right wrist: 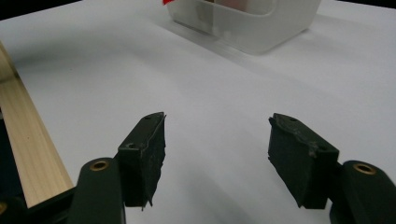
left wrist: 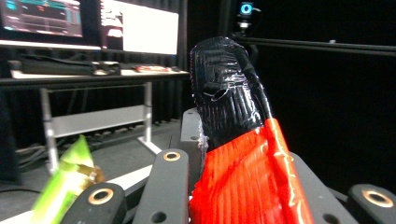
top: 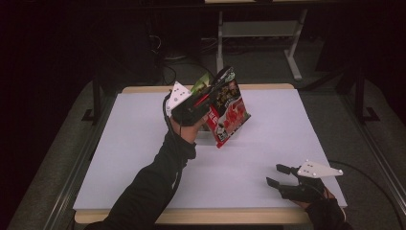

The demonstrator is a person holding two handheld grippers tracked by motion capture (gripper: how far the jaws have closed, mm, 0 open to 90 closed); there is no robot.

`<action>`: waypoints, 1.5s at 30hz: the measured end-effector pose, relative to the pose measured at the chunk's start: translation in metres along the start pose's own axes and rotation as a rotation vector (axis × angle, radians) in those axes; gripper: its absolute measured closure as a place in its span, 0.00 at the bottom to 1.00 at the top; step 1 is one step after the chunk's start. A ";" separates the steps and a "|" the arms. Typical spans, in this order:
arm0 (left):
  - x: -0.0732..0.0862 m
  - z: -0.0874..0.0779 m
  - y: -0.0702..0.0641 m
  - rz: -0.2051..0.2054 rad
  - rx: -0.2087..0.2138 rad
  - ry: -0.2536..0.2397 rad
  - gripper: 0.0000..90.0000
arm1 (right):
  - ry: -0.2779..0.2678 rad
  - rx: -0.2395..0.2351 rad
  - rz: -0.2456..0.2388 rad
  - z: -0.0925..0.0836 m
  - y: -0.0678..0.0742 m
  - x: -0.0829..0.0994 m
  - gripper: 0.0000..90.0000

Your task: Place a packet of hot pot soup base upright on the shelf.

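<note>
— Snack bag [top: 229, 111], red and black, is up in my left gripper [top: 205, 97], lifted clear above the far middle of the white table [top: 143, 143]. It hangs tilted, its lower corner pointing down toward the table top.

— How is that claw set?

— Closed tight on the bag's top edge. In the left gripper view the crinkled foil, black above and red below, stands squeezed between my two jaws, with no gap that I can see. A yellow-green packet [left wrist: 70, 179] shows low at the left of that view; from above I see the same green just behind the red bag.

— And your other hand?

— My right gripper [top: 279, 176] sits low at the near right corner of the table, well apart from the bag. Its jaws are spread wide with nothing between them; in the right gripper view bare white table shows through the gap.

— Anything else on the table?

— A clear plastic tub [right wrist: 243, 21] stands ahead of my right jaws, something red inside it. In the high view it is mostly hidden beneath the hanging bag. I cannot tell whether the bag's lower corner touches it.

— Beyond the table?

— A desk [left wrist: 93, 74] with lit screens [left wrist: 140, 25], seen in the left gripper view.
</note>
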State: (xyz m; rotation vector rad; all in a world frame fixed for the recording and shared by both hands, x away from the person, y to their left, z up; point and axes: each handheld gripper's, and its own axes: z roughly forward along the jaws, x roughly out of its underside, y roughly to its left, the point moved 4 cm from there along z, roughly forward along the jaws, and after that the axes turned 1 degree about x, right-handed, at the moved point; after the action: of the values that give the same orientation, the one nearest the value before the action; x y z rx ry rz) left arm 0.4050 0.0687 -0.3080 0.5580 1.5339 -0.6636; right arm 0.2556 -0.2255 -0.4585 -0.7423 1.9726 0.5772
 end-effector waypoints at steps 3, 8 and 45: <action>-0.004 0.005 0.006 0.001 -0.039 -0.002 0.85 | 0.006 -0.008 -0.007 0.002 0.002 0.000 0.40; -0.005 0.017 0.013 -0.008 -0.099 0.007 0.85 | 0.009 -0.014 -0.007 0.002 0.003 0.000 0.40; 0.046 0.064 0.007 0.085 -0.228 0.042 0.82 | 0.017 -0.023 -0.018 0.005 0.004 0.002 0.41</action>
State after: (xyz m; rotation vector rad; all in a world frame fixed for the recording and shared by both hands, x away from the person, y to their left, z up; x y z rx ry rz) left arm 0.4521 0.0272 -0.3556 0.4633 1.5913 -0.4069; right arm 0.2552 -0.2203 -0.4617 -0.7807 1.9763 0.5849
